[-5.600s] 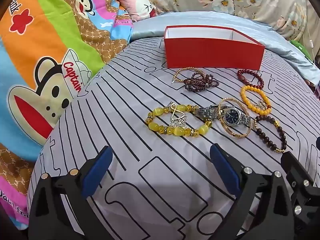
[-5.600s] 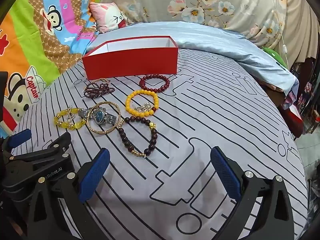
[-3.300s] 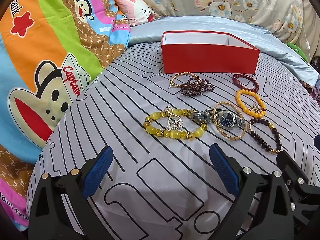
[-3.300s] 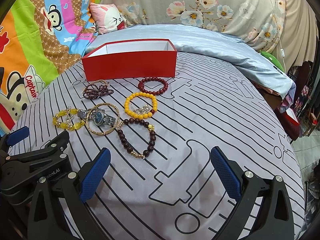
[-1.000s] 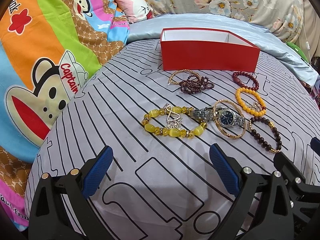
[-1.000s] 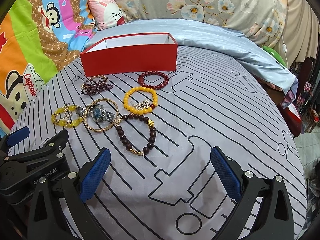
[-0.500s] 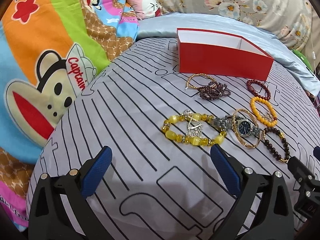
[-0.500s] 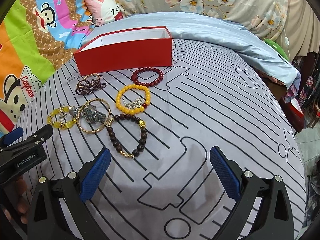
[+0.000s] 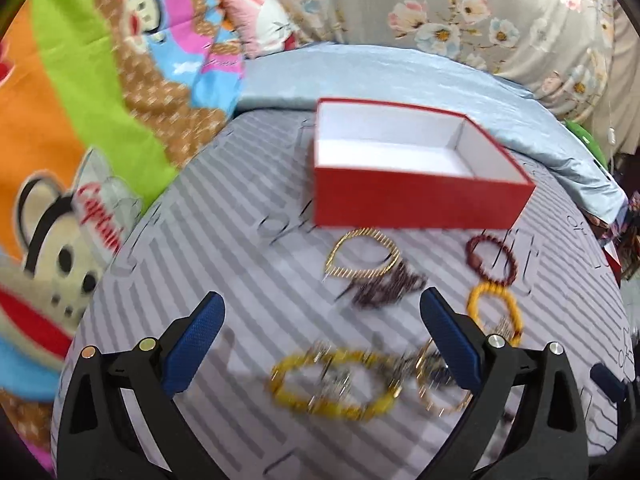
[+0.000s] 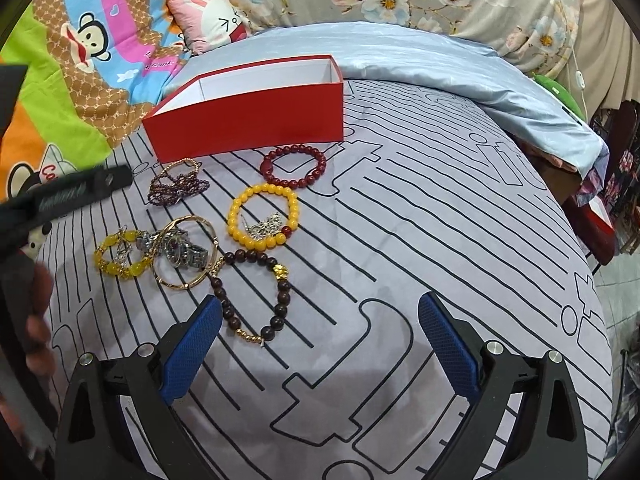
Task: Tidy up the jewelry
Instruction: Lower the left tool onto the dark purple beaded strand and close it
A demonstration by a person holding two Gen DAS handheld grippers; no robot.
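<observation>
Because nothing is gripped yet, we hold our left gripper [image 9: 322, 344] released, its jaws spread wide over the bed [image 9: 224, 248]. In the left wrist view the picture is smeared, so fine detail is uncertain. The yellow bracelet [image 9: 332, 384] lies between the jaws and just ahead of them, which suggests it is our first pick. The watch [image 9: 434, 372] inside a gold bangle [image 9: 442, 394] sits close to the right-hand jaw. Further ahead lie a thin gold ring bracelet [image 9: 362, 254] and a dark purple strand [image 9: 384, 284], and beyond them the red box [image 9: 420, 204] stands open, its white inside bare, ready to receive the pieces. The dark red bracelet [image 9: 492, 260] and orange bracelet [image 9: 494, 308] lie ahead to the right.

In the right wrist view our right gripper [image 10: 318, 338] is likewise released and empty, held back over the striped sheet. The brown bead bracelet [image 10: 256, 296] lies just ahead of the left-hand jaw, touching the bangle [image 10: 186, 252]. The orange bracelet [image 10: 262, 216] and dark red bracelet [image 10: 294, 166] lie further ahead, the box [image 10: 248, 120] beyond them. The left gripper's body [image 10: 68, 196] and a hand [image 10: 38, 320] show at the far left. All the jewelry lies grouped before the box, so each piece needs only a short carry.
</observation>
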